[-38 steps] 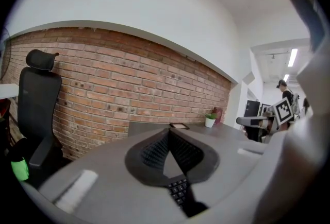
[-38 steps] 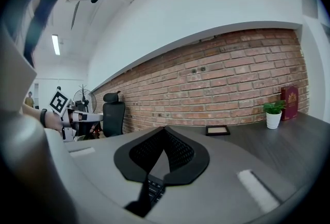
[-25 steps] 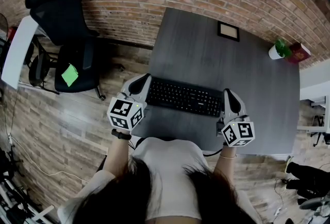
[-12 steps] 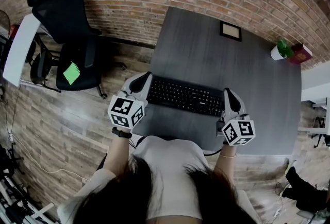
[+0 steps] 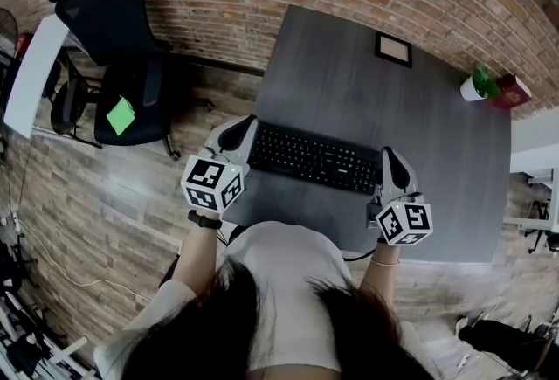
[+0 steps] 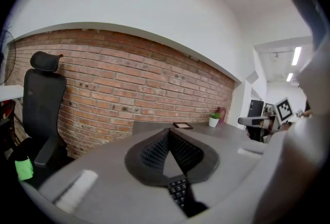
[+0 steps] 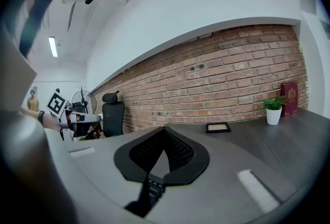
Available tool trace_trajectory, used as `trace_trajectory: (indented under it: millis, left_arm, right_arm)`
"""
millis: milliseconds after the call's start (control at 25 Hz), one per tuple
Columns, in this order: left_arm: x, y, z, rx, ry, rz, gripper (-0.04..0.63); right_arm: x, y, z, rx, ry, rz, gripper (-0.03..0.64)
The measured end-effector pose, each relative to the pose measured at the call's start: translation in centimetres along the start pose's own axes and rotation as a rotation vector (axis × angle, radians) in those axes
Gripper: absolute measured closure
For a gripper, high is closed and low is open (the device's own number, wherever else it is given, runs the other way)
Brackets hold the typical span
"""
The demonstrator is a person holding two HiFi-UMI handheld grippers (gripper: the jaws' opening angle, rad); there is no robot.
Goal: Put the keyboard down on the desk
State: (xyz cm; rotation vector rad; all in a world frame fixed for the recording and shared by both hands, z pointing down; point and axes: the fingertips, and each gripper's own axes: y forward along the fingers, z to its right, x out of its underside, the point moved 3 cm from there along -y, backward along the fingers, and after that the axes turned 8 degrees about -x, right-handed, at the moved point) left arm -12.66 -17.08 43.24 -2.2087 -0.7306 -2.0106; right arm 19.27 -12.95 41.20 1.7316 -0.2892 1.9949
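Nearest, pinched shut on the keyboard (image 5: 312, 162) at either end: left claw (image 5: 239, 134) on the left edge, right claw (image 5: 390, 162) on the right, likely to keep it level. Held square over the near part of the grey surface (image 5: 349, 81); resting or just above, impossible to tell. Farther back, well apart: picture frame (image 5: 393, 49), potted plant (image 5: 472, 86).

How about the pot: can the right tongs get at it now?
Probably not yet: the right tongs are shut on the keyboard's right end. The desk between them and the pot looks bare, so once they let go the way seems free.
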Motion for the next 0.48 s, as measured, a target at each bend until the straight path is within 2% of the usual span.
trace_trajectory:
  millis: [480]
  left_arm:
    - [0.20, 0.15, -0.10, 0.003, -0.002, -0.015, 0.538]
  right_arm:
    - [0.22, -0.16, 0.25, 0.013, 0.004, -0.010, 0.615]
